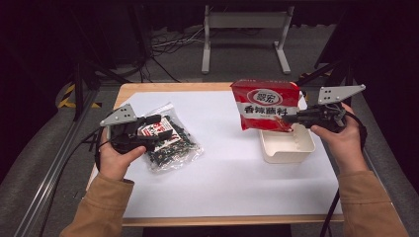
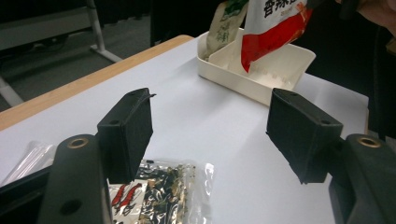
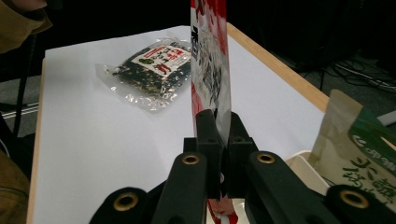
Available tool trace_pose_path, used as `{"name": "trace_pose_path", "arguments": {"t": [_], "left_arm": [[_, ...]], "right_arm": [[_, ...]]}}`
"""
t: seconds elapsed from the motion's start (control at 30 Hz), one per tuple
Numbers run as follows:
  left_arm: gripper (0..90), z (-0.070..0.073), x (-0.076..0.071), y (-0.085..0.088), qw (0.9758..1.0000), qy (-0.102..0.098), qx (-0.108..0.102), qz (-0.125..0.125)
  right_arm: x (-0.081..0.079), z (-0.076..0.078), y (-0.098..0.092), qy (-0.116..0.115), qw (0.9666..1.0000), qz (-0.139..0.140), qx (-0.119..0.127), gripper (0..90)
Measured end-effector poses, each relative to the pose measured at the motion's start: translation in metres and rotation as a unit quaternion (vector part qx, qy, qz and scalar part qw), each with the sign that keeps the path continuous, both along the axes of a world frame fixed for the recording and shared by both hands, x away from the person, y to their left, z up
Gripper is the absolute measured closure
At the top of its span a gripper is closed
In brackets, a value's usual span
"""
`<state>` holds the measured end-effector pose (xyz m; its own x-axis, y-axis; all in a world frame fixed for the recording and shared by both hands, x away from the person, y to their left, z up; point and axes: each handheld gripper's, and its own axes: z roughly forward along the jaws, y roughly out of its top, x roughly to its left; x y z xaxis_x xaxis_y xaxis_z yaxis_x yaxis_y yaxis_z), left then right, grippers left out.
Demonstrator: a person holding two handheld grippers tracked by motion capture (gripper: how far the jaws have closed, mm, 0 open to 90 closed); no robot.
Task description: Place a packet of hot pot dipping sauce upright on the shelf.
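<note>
High view: right claw (image 1: pixel 291 119), at right of frame, was clamped shut on the lower edge of a red-and-white printed foil sauce packet (image 1: pixel 266 104), held upright above the cream rectangular plastic tray (image 1: pixel 288 148). Left claw (image 1: pixel 157 134), left of centre, stood wide open over a clear plastic bag of dark dried seaweed (image 1: pixel 172 140) lying on the white-topped table (image 1: pixel 227 168).

Left gripper view: jaws wide apart, nothing between them; seaweed bag (image 2: pixel 163 196) at bottom, tray (image 2: pixel 261 70) upper right.

Right gripper view: packet (image 3: pixel 210 65) pinched edge-on, centre frame.

Judgement: placing step in hand. Next the packet wants lowering into the tray, then release; the left claw must close on the bag.
</note>
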<state>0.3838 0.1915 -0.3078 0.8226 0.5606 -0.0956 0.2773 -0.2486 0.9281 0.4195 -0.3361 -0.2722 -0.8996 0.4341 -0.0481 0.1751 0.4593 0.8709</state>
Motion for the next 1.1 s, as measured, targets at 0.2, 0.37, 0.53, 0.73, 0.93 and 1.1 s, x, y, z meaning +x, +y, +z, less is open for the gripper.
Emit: {"name": "trace_pose_path", "arguments": {"t": [0.2, 0.37, 0.53, 0.73, 0.93, 1.1], "left_arm": [[31.5, -0.008, 0.005, 0.009, 0.9998, 0.008, -0.007, 0.017], [31.0, -0.010, 0.008, 0.015, 0.9995, 0.004, 0.002, 0.032], [29.5, -0.014, 0.010, 0.019, 0.9990, 0.003, 0.009, 0.043], [29.5, -0.019, 0.013, 0.021, 0.9983, 0.009, 0.021, 0.053], [29.2, -0.022, 0.016, 0.025, 0.9977, 0.013, 0.021, 0.062], [29.2, -0.026, 0.019, 0.026, 0.9976, 0.016, 0.023, 0.063]], "right_arm": [[0.007, -0.001, -0.009, -0.007, 0.9999, -0.011, 0.001, 87.8], [0.012, -0.005, -0.017, -0.011, 0.9997, -0.021, 0.005, 87.9], [0.020, -0.009, -0.024, -0.012, 0.9992, -0.037, 0.007, 87.9], [0.027, -0.012, -0.029, -0.011, 0.9989, -0.046, 0.006, 87.9], [0.035, -0.018, -0.034, -0.011, 0.9983, -0.057, -0.008, 88.0], [0.041, -0.023, -0.040, -0.007, 0.9976, -0.067, -0.012, 88.0]]}}
